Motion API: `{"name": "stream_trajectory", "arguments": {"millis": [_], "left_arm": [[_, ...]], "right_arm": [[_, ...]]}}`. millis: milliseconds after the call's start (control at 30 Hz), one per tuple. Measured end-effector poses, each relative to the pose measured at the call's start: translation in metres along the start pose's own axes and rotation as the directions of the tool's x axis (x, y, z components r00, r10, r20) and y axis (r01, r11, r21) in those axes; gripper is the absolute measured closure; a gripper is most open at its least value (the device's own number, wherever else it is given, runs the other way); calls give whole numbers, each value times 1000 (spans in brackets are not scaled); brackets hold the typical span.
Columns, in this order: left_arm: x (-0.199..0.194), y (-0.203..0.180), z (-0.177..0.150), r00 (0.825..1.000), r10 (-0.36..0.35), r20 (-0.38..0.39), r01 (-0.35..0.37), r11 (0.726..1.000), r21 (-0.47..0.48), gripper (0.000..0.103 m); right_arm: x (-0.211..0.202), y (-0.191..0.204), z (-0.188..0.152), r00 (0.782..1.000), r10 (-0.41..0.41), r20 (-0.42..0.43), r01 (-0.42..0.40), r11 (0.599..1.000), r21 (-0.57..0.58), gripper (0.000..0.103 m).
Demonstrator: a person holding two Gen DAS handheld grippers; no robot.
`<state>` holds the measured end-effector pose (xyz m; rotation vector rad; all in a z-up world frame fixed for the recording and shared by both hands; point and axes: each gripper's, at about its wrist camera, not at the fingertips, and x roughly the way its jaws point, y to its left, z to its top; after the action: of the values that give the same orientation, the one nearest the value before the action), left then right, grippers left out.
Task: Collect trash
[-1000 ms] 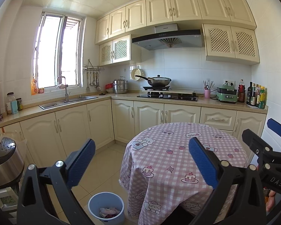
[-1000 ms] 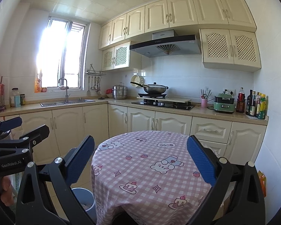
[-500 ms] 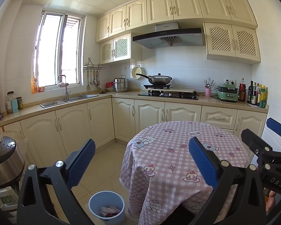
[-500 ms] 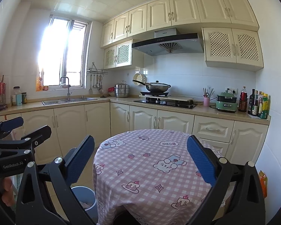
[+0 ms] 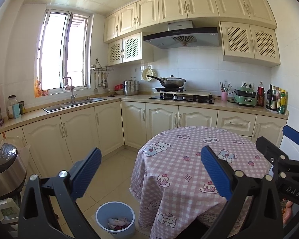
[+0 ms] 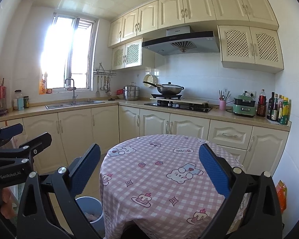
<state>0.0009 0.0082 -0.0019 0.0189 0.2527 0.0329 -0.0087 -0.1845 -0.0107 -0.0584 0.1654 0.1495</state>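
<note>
Two tools wide and empty, trash already in the bin

Trash [image 5: 117, 222] lies crumpled in the blue bin [image 5: 101, 215] on the floor, just beside the draped surface [image 5: 189, 159], low and left of both; the left tool [image 5: 151, 171] is nearer, the right tool [image 6: 149, 169] faces the surface, which shows no litter, so little seems left to collect

Home kitchen. Cream cabinets [image 5: 189, 3] run across the upper frame, with a range hood [image 5: 180, 36] at centre above a gas hob [image 5: 182, 98] carrying a wok [image 5: 172, 82]. Sink [image 5: 73, 104] under the window [image 5: 64, 52] at left. Condiment bottles [image 5: 276, 99] at right. Round table with a pink checked cloth [image 5: 197, 167] in the lower centre.
</note>
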Motion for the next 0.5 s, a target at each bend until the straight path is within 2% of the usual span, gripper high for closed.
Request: {"name": "stream_trajectory", "arguments": {"millis": [300,500], "left_arm": [[35,7,-5,998,23,-61,-23,1000,-8,5],[70,14,-16,990,27,-140,-32,999,-29,5]], "right_arm": [[39,1,-8,998,24,-58,-24,1000,5,8],[71,-6,-17,994,6,-113,-5,1000,15,8]]}}
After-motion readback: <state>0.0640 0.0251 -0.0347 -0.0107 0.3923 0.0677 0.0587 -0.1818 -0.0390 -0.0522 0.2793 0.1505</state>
